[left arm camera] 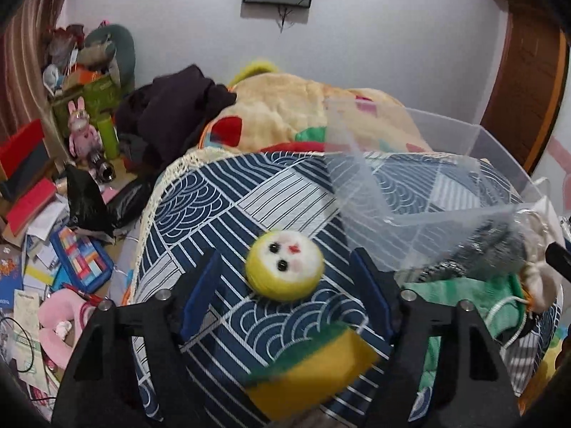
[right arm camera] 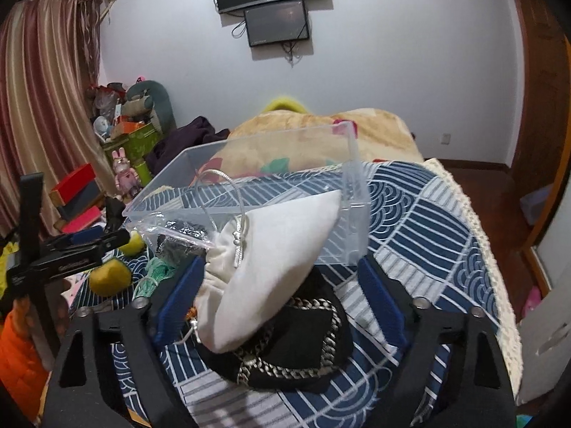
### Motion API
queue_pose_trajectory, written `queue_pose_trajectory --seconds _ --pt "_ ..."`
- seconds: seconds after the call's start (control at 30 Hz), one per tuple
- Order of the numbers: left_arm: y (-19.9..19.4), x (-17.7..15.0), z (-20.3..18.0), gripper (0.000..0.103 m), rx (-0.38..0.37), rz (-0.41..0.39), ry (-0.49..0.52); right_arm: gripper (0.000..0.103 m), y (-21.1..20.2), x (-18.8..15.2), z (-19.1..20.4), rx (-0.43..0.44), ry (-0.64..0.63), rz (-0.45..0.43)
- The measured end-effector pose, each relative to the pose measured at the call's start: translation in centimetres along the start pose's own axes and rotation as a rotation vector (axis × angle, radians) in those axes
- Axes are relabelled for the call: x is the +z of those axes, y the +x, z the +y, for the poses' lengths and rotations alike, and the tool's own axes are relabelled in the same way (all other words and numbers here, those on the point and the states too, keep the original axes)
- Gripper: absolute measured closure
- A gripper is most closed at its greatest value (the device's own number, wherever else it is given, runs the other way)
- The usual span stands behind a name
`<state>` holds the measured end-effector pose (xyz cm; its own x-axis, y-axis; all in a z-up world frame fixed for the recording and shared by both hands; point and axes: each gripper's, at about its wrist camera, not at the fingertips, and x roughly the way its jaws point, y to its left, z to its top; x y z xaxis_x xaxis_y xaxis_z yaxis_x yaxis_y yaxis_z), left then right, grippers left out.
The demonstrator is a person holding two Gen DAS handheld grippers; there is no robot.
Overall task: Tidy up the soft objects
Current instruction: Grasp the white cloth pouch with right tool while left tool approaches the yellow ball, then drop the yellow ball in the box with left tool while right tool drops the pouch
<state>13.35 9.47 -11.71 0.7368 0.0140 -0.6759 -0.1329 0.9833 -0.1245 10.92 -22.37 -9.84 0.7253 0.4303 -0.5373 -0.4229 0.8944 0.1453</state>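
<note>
The left gripper (left arm camera: 285, 285) is hovering, jaws apart and empty, over the round yellow-and-white felt face ball (left arm camera: 284, 266) lying on the blue wave-patterned cloth (left arm camera: 221, 196); probably light, squashy — pinching across its middle looks best.

Left gripper (left arm camera: 285, 285): matte black angular frame, two triangular side brackets with cut-out windows, round silver screw heads on top of each bracket. Fingers (left arm camera: 200, 292) lined with flat blue ribbed pads, black backing. Seen side-on from right wrist view: black bar body, small pale lettering along it, unreadable, blue pad strip near tip.

Right gripper (right arm camera: 282, 296): same build, black plastic frame, triangular openings either side, silver screw heads at bracket tops. Fingers (right arm camera: 178, 299) faced with blue ribbed pads. No skin or cables discernible. Orange puffy sleeve (right arm camera: 18, 353) at far left edge of right wrist view.
</note>
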Motion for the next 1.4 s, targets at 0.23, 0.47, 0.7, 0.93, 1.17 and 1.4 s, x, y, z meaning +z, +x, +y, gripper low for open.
queue_pose_trajectory --seconds 0.23,0.47,0.7,0.93,1.17,1.4 --pt "1.5 -0.4 0.5 0.057 -0.055 0.054 -0.020 0.070 0.4 -0.4 0.1 0.029 0.012 0.026" --pt "-0.7 -0.4 0.0 0.058 -0.068 0.011 -0.004 0.089 -1.2 0.3 -0.4 0.045 0.039 -0.012" --pt "-5.0 1.4 -1.2 0.058 -0.091 -0.096 0.022 0.090 -3.4 1.6 -0.4 0.028 0.018 -0.096" --pt "-7.9 4.0 -3.5 0.058 -0.152 -0.190 0.067 0.090 -4.2 4.2 -0.5 0.006 0.016 -0.173" --pt "-7.0 5.9 -5.5 0.058 -0.186 -0.178 0.106 0.090 -3.2 7.0 -0.6 -0.023 0.023 -0.235" --pt "-3.7 6.7 -7.0 0.058 -0.212 -0.094 0.140 0.090 0.8 8.6 -1.0 -0.038 0.051 -0.189"
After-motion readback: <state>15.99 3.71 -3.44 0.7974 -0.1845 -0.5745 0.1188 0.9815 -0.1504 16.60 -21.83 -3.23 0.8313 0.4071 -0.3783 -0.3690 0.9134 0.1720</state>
